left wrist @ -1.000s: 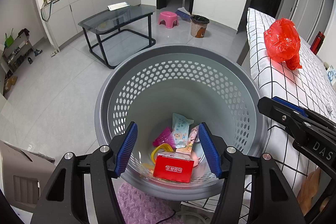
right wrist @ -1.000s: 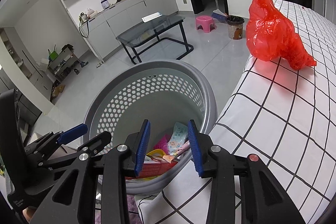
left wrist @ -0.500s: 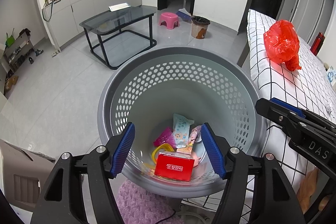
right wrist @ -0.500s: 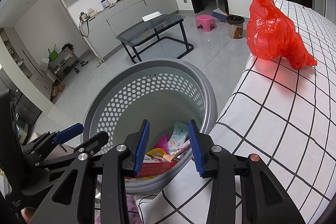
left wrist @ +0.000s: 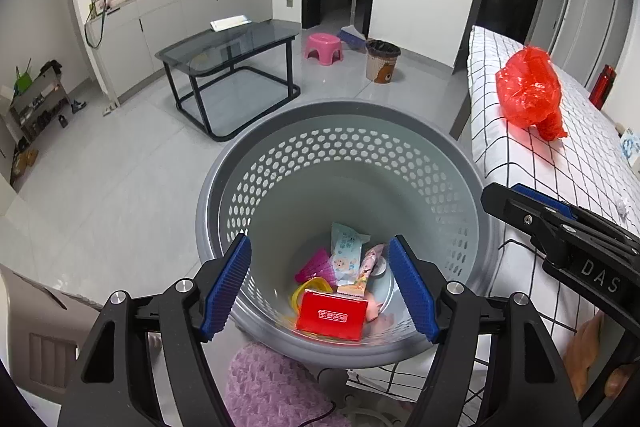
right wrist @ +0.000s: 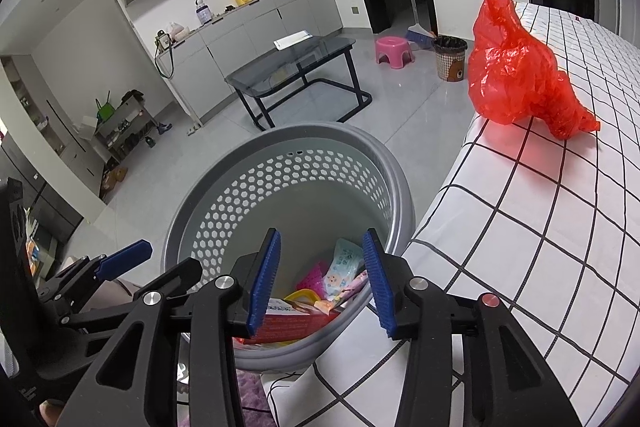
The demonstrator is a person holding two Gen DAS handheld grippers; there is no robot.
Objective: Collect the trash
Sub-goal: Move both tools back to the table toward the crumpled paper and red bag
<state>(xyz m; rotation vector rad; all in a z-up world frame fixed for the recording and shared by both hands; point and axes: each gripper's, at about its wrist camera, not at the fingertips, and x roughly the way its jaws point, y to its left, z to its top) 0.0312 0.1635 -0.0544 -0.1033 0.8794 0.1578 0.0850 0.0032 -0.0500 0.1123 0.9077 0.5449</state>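
Perforated matt plastic basket [left wrist: 344, 163], crinkly glossy red plastic bag [right wrist: 516, 67], glossy tiled floor [left wrist: 120, 167]

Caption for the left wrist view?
Left gripper, jaws opening and empty, above grey basket holding red box and wrappers.

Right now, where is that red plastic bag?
The red plastic bag lies on the checked bed, right of the grey basket in both views.

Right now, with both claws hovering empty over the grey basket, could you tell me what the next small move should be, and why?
Probably swing the right claw toward the red plastic bag on the checked bed cover. Both claws are opening with nothing between the jaws, the basket already holds a red box and wrappers, and the bag looks like the nearest trash outside it, on the right claw's side.
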